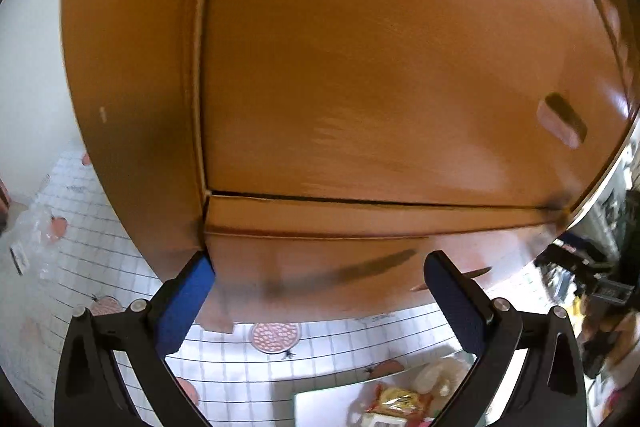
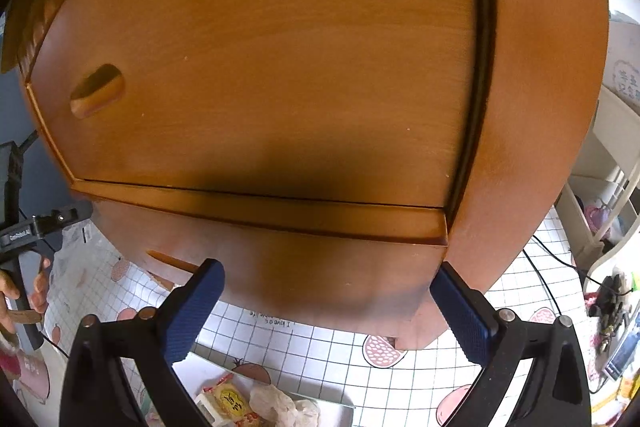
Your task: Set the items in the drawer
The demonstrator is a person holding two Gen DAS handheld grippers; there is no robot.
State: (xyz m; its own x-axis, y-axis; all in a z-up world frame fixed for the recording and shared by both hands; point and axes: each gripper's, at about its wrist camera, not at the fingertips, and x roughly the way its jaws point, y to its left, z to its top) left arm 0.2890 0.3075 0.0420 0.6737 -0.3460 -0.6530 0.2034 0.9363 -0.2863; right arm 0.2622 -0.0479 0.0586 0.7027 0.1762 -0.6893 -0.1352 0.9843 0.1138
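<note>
Your left gripper (image 1: 320, 267) has its jaws wide apart, and nothing is between the blue pads (image 1: 182, 307). Your right gripper (image 2: 326, 279) is the same: jaws spread wide, pads (image 2: 466, 319) empty. Both point forward and a little downward. In the right wrist view, your left hand (image 2: 24, 297) appears at the left edge, with fingers wrapped around the black handle of the other gripper.

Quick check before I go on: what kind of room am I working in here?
Most likely a room in a home, perhaps a bedroom. A wooden cabinet with drawers stands on a grid-patterned floor mat with fruit prints, white shelving sits off to one side, and snack packets lie on the mat.
</note>
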